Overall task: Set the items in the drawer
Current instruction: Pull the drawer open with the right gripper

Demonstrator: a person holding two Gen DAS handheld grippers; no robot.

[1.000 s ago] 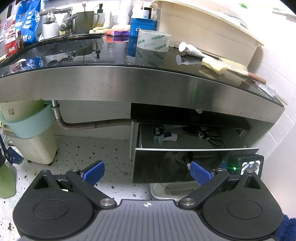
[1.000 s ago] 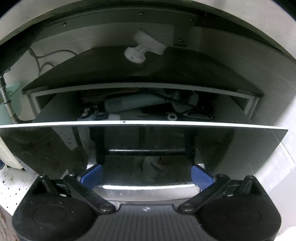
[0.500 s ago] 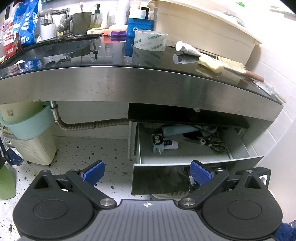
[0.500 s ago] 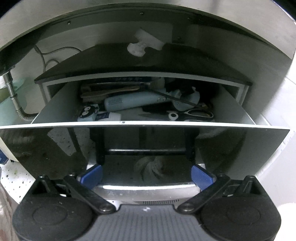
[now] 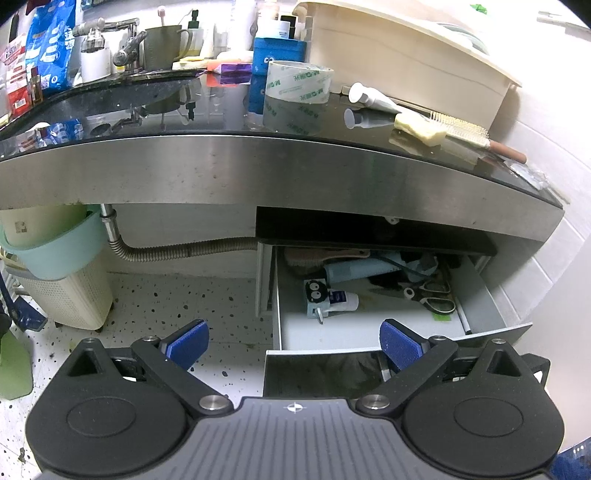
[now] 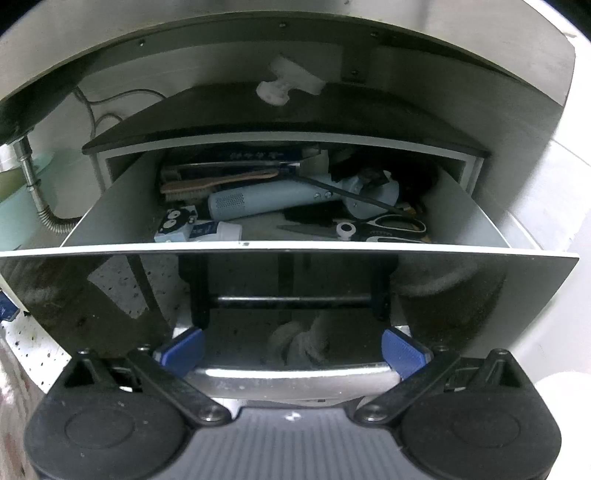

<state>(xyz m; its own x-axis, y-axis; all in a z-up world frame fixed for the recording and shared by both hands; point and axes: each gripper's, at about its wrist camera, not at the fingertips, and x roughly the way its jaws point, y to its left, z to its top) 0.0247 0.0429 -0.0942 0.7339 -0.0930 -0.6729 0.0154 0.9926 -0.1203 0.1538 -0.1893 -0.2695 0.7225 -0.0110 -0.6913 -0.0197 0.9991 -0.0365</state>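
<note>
The drawer [image 5: 369,332] stands pulled out under the right of the counter [image 5: 258,170], scissors [image 6: 384,227] inside at right. Right gripper [image 6: 291,350] spread wide at the handle [image 6: 291,373]; left gripper [image 5: 293,338] spread, empty.

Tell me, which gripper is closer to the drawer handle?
Right. The right gripper has its fingers either side of the drawer handle; the left gripper hangs back, beside the drawer.

Faucet [image 5: 110,33] and mug [image 5: 162,46] up back, corrugated hose [image 5: 177,252] below, teal basin [image 5: 55,247] over a cream basket [image 5: 70,299].
</note>
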